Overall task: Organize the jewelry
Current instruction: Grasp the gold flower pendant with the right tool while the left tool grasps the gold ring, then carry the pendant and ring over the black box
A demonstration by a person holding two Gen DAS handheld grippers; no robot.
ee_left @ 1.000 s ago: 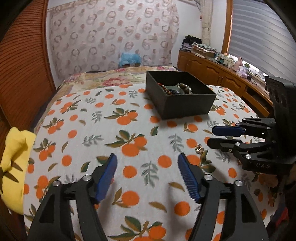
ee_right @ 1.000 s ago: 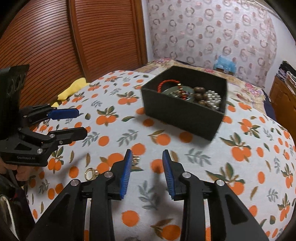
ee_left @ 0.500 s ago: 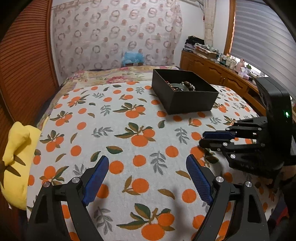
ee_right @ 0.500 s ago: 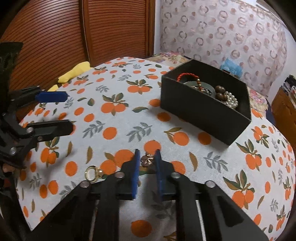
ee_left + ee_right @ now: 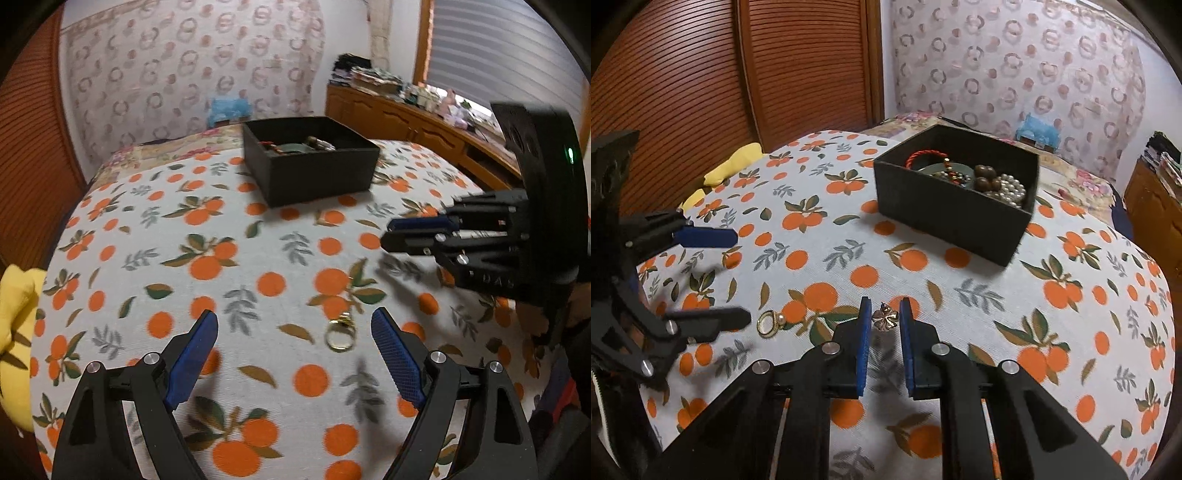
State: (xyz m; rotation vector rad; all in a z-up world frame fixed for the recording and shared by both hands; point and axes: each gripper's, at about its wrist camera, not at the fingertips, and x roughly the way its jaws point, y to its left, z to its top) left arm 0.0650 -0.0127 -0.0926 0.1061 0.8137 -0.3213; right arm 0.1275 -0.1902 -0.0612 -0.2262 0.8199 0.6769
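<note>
A black open box point(image 5: 955, 192) holding bracelets and beads stands at the back of the orange-print cloth; it also shows in the left wrist view point(image 5: 310, 158). My right gripper point(image 5: 884, 314) is shut on a small gold flower earring point(image 5: 885, 318), held between the blue pads just above the cloth. A gold ring with a pearl point(image 5: 340, 334) lies on the cloth between the fingers of my open left gripper point(image 5: 295, 332). The ring also shows in the right wrist view point(image 5: 769, 322), beside the left gripper's lower finger.
A yellow cloth point(image 5: 14, 314) lies at the left edge of the bed. A wooden dresser point(image 5: 424, 122) with clutter stands at the right. Brown slatted doors point(image 5: 738, 74) are behind the bed.
My right gripper closed on the flower earring and lifted it slightly. My left gripper moved right and forward, bringing the gold ring between its open fingers.
</note>
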